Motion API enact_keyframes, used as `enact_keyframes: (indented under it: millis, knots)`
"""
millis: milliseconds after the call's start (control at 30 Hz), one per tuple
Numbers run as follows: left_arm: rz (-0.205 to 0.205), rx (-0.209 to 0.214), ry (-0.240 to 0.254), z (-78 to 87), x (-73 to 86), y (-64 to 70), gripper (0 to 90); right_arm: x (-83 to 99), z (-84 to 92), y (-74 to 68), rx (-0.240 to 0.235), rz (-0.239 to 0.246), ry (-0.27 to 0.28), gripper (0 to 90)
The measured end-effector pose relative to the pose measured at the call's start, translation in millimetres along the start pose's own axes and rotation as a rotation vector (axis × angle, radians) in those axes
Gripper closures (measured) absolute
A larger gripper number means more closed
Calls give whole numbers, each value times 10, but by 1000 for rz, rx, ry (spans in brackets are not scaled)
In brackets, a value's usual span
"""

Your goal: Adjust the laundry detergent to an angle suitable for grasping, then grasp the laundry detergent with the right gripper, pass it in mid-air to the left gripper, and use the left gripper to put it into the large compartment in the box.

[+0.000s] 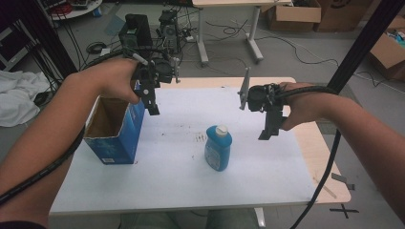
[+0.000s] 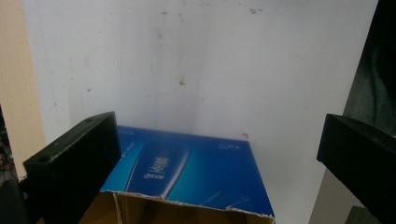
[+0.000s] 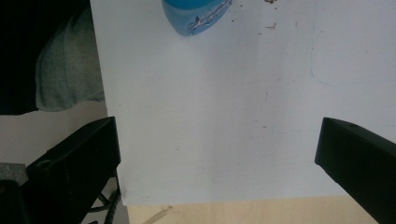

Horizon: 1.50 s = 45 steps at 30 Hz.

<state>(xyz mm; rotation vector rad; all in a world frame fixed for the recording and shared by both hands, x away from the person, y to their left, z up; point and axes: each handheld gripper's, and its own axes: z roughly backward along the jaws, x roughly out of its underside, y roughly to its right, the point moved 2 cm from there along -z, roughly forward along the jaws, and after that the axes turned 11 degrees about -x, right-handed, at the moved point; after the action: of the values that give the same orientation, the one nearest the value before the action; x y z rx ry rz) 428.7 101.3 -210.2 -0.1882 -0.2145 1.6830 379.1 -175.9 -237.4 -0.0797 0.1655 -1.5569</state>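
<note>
A blue bottle with a white cap stands near the middle of the white table top; its base shows at the top of the right gripper view. An open blue carton stands at the left, its blue side seen from above in the left gripper view. My left gripper hangs open over the carton's far right corner, nothing between its jaws. My right gripper hovers open to the right of the bottle, holding nothing.
The white sheet covers a wooden table whose bare edge shows at the right. White cloth lies on the floor at the left. Cardboard boxes, cables and a second table's legs stand beyond the far edge.
</note>
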Motion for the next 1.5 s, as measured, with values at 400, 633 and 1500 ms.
enact_keyframes:
  millis: [400,633,1500]
  knots:
    - [5,4,10,0,8,20,1,-2,-5,-23,0,-2,-9,0]
    - [0,7,-8,-25,8,32,1,-15,-5,-21,-3,8,-3,0]
    - [-23,-12,6,38,-58,31,1,33,5,-72,8,-7,-11,0]
